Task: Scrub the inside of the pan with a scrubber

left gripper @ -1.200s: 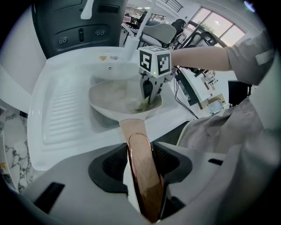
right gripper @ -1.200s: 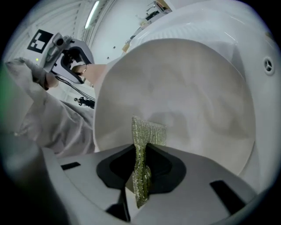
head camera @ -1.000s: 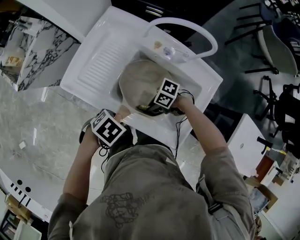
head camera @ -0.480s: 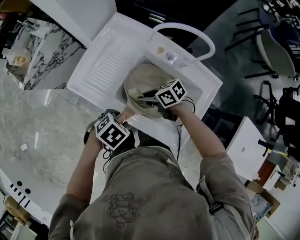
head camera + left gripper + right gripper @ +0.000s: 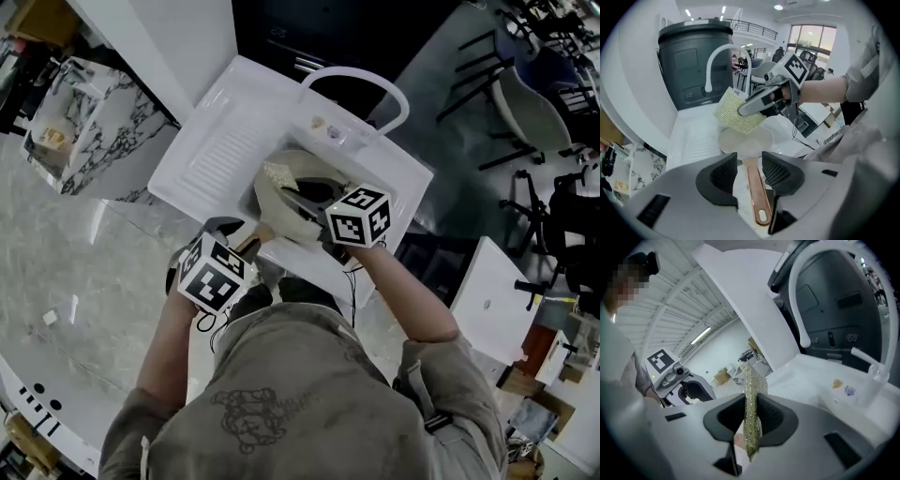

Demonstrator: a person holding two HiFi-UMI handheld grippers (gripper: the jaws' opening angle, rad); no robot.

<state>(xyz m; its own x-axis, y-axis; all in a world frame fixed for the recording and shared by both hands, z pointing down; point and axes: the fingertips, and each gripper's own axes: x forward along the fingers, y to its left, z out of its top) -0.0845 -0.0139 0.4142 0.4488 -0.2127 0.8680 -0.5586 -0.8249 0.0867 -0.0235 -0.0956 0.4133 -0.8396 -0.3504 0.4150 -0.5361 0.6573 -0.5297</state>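
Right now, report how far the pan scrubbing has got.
Done: cannot tell whether the pan is clean. In hand: right hand-held gripper clamps the scrubber, held above the pan; left hand-held gripper, jaws just closing, has the pan handle between them. Left: scrubbing inside, likely.

Glittery woven scrubber (image 5: 751,399); glossy white sink (image 5: 217,150)

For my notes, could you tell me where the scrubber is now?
The scrubber is clamped in the right gripper, centre of its view, above the pan and sink.
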